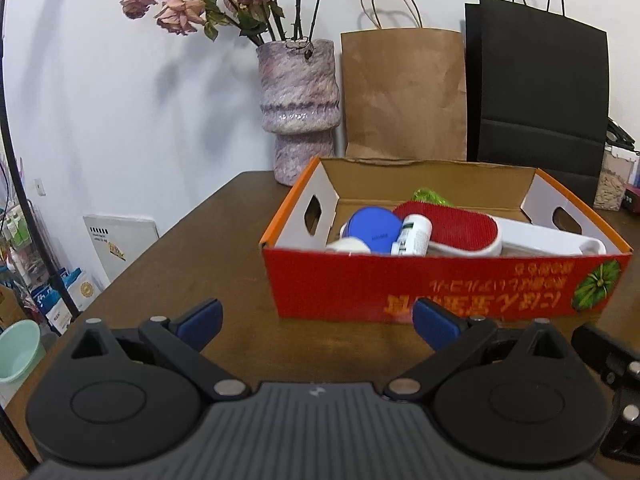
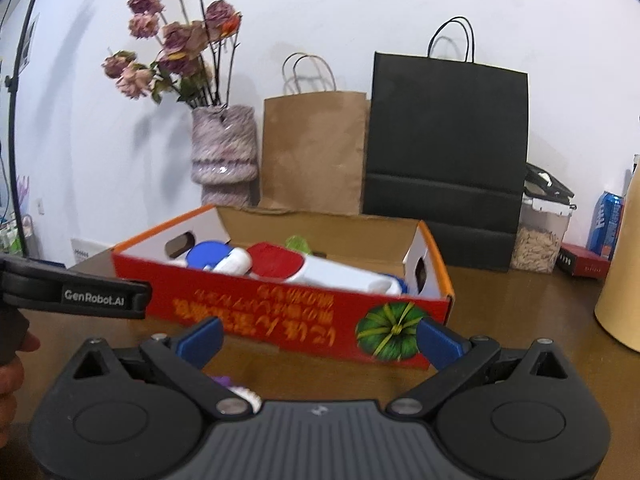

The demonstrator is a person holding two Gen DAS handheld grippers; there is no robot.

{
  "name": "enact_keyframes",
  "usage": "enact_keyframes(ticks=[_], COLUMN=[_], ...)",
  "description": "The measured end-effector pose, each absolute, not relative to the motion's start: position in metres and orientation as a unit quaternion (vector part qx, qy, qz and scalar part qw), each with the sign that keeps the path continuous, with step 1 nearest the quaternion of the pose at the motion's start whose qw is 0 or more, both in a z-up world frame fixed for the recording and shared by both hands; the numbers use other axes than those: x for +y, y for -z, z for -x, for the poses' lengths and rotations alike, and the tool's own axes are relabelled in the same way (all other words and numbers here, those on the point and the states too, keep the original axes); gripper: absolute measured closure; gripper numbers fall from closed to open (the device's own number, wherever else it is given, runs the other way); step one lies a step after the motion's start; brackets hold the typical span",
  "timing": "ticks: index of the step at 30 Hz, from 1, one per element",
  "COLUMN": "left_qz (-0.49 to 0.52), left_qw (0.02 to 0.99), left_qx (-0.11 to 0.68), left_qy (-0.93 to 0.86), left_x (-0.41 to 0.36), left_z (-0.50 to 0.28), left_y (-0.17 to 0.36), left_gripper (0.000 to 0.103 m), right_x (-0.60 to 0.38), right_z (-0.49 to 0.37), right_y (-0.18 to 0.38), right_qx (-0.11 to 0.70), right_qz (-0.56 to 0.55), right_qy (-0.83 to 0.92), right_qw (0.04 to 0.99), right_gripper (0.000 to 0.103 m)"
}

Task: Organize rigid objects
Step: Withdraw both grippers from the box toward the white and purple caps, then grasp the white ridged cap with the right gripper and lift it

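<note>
White wall behind, dark wooden tabletop (image 1: 168, 264) in front, with a vase of dried roses (image 1: 298, 112), a brown paper bag (image 1: 404, 92) and a black paper bag (image 1: 540, 80) lined along its far edge.

Left wrist view: left gripper (image 1: 318, 322) spread wide and empty, hovering short of the red cardboard box (image 1: 400, 284) that sits toward the far edge. Inside the box, piled close: a blue lid (image 1: 372, 226), a white bottle (image 1: 414, 234), a red-topped brush (image 1: 452, 226), a white tray (image 1: 560, 236) and something green (image 1: 430, 196) at the back.

Right wrist view: right gripper (image 2: 320, 340) likewise spread, holding nothing, near the box's front wall. Seen only here: a small purple and white item (image 2: 236, 390) on the tabletop just under the gripper, too hidden to identify; also a jar of seeds (image 2: 540, 236), a blue can (image 2: 606, 220) and a tan cylinder (image 2: 620, 264) toward the right edge.

Judged mostly done: several objects boxed, perhaps that last small item left.
</note>
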State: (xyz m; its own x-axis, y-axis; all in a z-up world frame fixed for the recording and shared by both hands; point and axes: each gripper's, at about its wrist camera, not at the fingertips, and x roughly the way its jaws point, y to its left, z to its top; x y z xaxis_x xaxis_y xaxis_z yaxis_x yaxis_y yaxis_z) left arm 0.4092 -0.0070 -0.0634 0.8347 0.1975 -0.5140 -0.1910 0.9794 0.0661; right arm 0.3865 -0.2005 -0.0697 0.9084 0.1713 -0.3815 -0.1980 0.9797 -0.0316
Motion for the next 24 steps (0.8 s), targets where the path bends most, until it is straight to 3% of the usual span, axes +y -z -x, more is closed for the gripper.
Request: enact_keyframes(ticks=[17, 21, 24], left_qz=[0.005, 0.011, 0.016], left_qw=[0.958, 0.958, 0.958], left_qx=[0.279, 0.279, 0.280], left_qy=[-0.067, -0.058, -0.055], left_x=[0.002, 0.005, 0.006], left_z=[-0.358, -0.357, -0.357], left_y=[0.068, 0.067, 0.067], left_gripper=[0.000, 0.000, 0.000], right_x=[-0.190, -0.187, -0.187], right_z=[-0.350, -0.352, -0.357], right_y=[0.082, 0.085, 0.086], right_qx=[0.230, 0.243, 0.256], right_qz=[0.027, 0.021, 0.004], right_qy=[-0.112, -0.112, -0.116], right_qw=[0.966, 0.963, 0.960], right_gripper=[0.002, 0.016, 0.019])
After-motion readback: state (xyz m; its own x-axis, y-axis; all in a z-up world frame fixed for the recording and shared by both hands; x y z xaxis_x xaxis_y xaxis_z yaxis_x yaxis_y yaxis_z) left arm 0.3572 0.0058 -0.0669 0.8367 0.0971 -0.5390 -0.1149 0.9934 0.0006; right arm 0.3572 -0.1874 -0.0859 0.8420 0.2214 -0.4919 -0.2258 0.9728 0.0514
